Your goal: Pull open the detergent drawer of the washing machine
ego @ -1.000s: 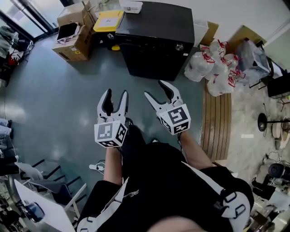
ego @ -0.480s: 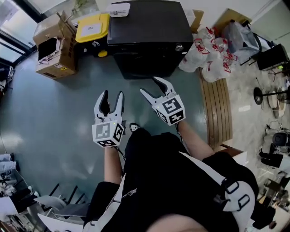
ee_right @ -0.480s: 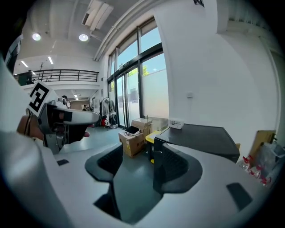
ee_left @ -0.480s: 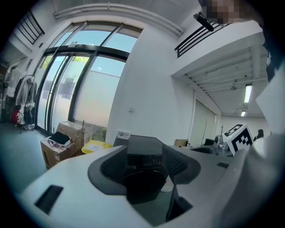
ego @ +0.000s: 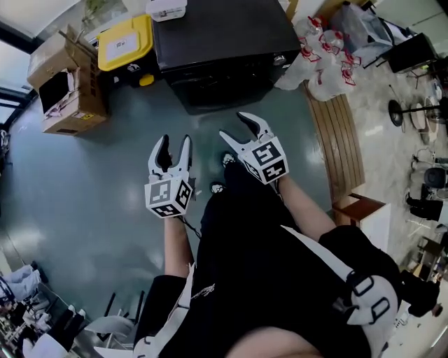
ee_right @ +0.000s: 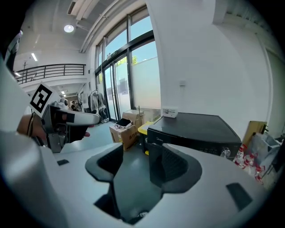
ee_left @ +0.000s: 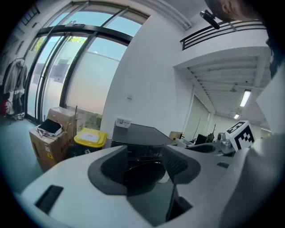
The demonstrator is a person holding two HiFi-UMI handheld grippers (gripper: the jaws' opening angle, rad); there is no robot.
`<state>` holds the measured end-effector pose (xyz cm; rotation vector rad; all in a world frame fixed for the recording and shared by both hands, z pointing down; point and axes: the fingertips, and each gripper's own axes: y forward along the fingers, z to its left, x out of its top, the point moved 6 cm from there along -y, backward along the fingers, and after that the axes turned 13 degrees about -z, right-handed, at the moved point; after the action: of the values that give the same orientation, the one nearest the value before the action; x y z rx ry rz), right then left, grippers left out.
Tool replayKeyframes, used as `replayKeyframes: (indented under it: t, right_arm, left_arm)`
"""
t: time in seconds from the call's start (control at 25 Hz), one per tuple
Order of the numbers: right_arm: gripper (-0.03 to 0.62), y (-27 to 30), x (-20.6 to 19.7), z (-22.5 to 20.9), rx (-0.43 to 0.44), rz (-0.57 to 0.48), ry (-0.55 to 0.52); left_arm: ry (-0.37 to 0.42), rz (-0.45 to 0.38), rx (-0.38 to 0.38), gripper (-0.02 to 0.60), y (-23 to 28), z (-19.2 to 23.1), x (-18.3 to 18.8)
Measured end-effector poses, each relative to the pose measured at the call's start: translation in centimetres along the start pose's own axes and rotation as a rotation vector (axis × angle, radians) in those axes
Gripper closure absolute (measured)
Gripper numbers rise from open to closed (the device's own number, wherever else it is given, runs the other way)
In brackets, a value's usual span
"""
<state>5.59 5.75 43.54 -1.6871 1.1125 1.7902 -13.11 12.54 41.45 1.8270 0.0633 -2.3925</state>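
The black washing machine stands at the top of the head view, and also shows ahead in the left gripper view and the right gripper view. Its front top strip sits flush, with a round knob at the right end. My left gripper hangs open over the floor, short of the machine's front, nothing between its jaws. My right gripper is open and empty too, a little nearer the machine.
A small white box lies on the machine's top. Left of it stand a yellow-lidded bin and cardboard boxes. White plastic bags and a wooden slatted bench are on the right. The floor is grey-green.
Both grippers have come forward towards the washing machine with the person, and the machine now sits closer in the head view. Both pairs of jaws stayed open and empty.
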Motion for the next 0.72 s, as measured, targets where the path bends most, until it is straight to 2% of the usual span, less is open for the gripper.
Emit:
replayKeyframes:
  t: [0.2,0.56,0.72]
  right_arm:
    - [0.329,3.5,-0.6,-2.7,-0.028,0.018,0.024]
    - [0.330,11.4,-2.1,-8.0,-0.051,0.060,0.100]
    - [0.333,13.5,-3.4,-10.3,-0.046,0.084,0.125]
  left_arm:
    - [-0.016,0.050,0.010,0.333,4.0,3.1,-1.7]
    - [0.022,0.143,-0.012,0.333,13.0,7.5,-2.4]
    - [-0.011,0.209,0.009,0.333,16.6,9.0,-5.0]
